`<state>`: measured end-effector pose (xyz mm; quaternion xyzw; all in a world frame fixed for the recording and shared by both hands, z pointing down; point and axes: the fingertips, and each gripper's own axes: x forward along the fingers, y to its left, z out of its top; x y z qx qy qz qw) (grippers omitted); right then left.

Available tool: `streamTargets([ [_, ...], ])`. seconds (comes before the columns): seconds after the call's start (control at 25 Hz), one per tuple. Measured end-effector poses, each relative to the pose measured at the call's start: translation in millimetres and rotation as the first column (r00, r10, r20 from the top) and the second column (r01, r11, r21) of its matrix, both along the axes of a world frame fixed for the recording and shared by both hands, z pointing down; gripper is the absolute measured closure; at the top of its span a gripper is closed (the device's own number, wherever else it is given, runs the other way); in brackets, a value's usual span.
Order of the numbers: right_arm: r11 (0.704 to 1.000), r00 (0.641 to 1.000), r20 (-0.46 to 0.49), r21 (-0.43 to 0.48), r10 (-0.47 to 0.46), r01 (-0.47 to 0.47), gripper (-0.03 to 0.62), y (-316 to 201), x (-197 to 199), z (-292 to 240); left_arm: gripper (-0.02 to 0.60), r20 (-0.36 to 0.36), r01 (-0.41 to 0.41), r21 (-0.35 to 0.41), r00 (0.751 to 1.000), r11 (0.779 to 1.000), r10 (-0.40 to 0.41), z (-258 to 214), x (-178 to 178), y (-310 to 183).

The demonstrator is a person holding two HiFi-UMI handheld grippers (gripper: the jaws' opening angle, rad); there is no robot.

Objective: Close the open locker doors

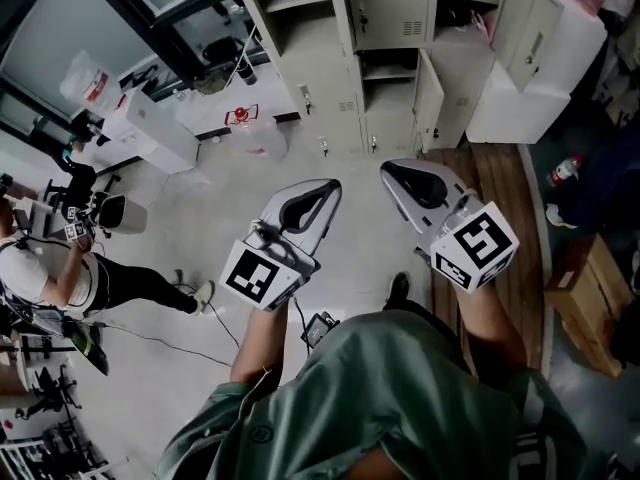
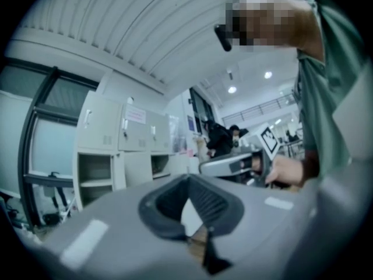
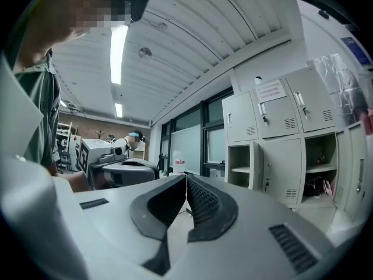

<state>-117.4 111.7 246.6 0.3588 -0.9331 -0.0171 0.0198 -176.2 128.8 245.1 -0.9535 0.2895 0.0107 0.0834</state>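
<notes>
Locker doors hang ajar on the cream locker bank at the top of the head view. One in the lower row is swung out toward the room, beside an open shelf compartment. Below them the left tool and the right tool are held side by side over the pale floor, well apart from the lockers, tips pointing toward them. Each tool's jaws are pressed together at the tips, with nothing between them. Another person sits on the floor at far left.
</notes>
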Motion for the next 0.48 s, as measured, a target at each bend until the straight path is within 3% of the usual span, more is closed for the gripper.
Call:
streamTargets([
  [0.48,0.994,0.994,-0.001,0.001,-0.108,0.108,0.588,-100.1,26.5,0.8,0.580,-0.001,0.105,0.018,0.994,0.994,-0.105,-3.9,34.0,-97.1],
])
